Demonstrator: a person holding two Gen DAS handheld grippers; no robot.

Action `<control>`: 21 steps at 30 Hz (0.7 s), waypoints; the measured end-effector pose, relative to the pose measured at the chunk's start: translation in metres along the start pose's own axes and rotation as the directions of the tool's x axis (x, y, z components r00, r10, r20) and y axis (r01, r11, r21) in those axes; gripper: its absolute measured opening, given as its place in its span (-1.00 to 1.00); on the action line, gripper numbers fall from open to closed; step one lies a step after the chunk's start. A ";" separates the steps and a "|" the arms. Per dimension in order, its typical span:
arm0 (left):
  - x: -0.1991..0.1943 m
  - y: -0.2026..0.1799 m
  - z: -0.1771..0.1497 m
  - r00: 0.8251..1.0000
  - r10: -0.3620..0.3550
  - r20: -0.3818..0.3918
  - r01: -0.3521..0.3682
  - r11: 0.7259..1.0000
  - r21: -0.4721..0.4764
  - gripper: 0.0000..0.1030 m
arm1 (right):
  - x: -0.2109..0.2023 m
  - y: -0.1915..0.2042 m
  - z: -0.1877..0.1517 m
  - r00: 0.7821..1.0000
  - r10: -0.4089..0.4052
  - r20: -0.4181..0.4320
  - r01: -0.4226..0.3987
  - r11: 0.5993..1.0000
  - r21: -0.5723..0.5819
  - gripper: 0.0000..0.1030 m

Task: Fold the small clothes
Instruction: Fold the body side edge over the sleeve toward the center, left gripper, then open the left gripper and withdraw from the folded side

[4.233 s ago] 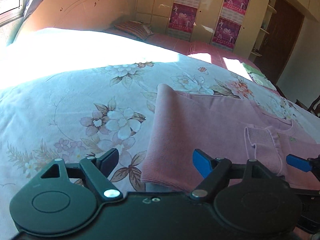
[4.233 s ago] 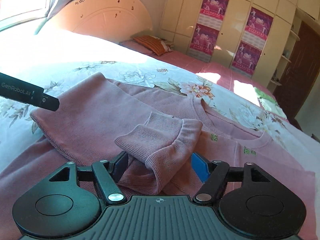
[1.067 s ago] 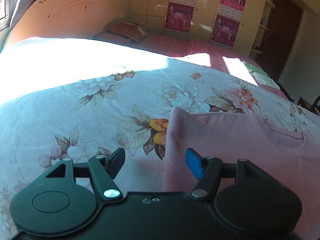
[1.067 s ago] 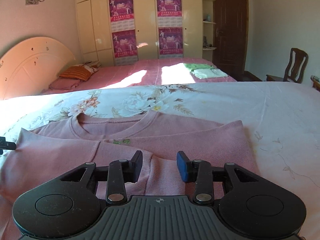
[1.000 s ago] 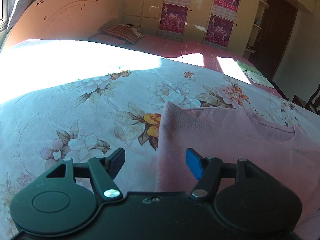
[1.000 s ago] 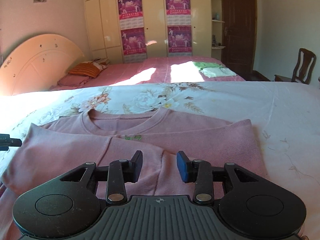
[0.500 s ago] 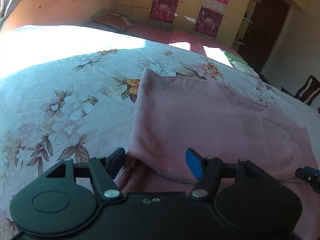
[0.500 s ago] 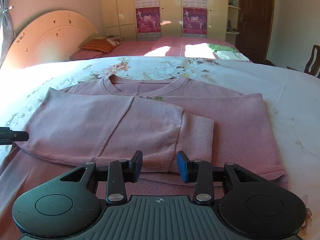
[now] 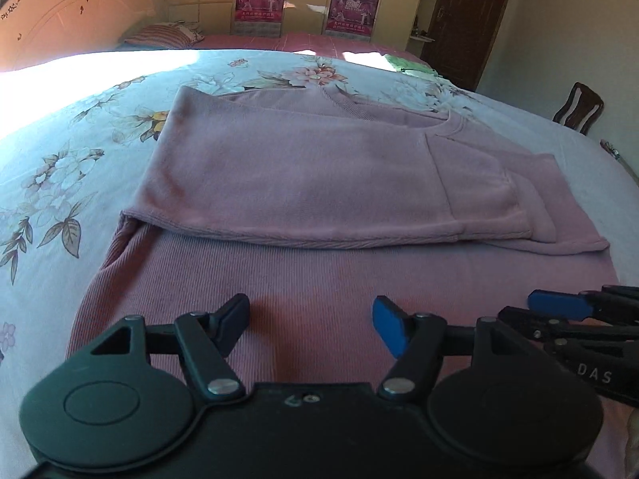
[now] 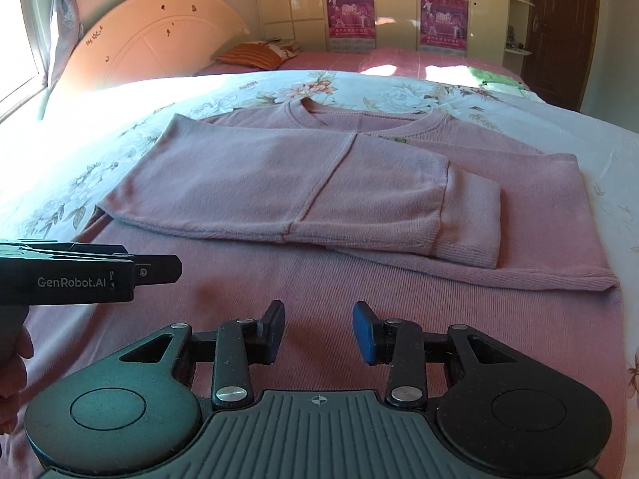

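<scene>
A pink knit sweater (image 9: 319,167) (image 10: 319,183) lies flat on the floral bedspread (image 9: 60,151), neck at the far side. Both sleeves are folded across its chest, and a ribbed cuff (image 10: 475,219) lies at the right. My left gripper (image 9: 309,325) is open and empty, just above the sweater's near hem. My right gripper (image 10: 318,329) is open and empty over the hem too, to the right of the left one. The left gripper's fingers show in the right wrist view (image 10: 155,269); the right gripper's fingers show in the left wrist view (image 9: 559,305).
A curved headboard (image 10: 151,36) and a striped pillow (image 10: 247,56) lie at the far left. Wardrobe doors with posters (image 10: 443,20) and a dark door (image 10: 559,28) stand behind. Folded green cloth (image 10: 495,76) lies on the pink bed beyond. A wooden chair (image 9: 579,105) stands right.
Both grippers have pulled back from the sweater's upper part to its near hem. The sleeve held earlier now lies folded flat across the chest. Both grippers stay open.
</scene>
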State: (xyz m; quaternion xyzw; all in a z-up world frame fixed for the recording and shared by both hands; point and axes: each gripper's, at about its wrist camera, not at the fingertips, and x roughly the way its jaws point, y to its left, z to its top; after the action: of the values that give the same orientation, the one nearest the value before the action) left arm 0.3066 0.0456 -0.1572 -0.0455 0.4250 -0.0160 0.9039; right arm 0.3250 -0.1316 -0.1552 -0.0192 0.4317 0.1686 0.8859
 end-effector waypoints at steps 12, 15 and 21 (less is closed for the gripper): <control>-0.043 -0.037 -0.030 0.999 -0.040 -0.002 0.040 0.999 -0.005 0.31 | -0.037 0.006 -0.033 0.996 0.083 0.024 -0.082 0.996 -0.038 -0.26; -0.039 -0.048 -0.047 0.999 -0.023 -0.036 0.024 0.999 0.029 0.32 | -0.035 0.010 -0.045 0.997 0.079 -0.006 -0.079 0.995 -0.066 -0.26; -0.047 -0.046 -0.054 0.998 0.014 -0.059 -0.012 0.999 0.042 0.33 | -0.057 -0.007 -0.059 1.000 0.026 0.014 -0.025 1.000 -0.011 -0.26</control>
State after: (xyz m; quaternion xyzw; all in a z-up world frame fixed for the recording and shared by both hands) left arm 0.2360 -0.0011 -0.1509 -0.0235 0.4515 -0.0202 0.8917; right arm 0.2497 -0.1653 -0.1488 -0.0171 0.4248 0.1823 0.8866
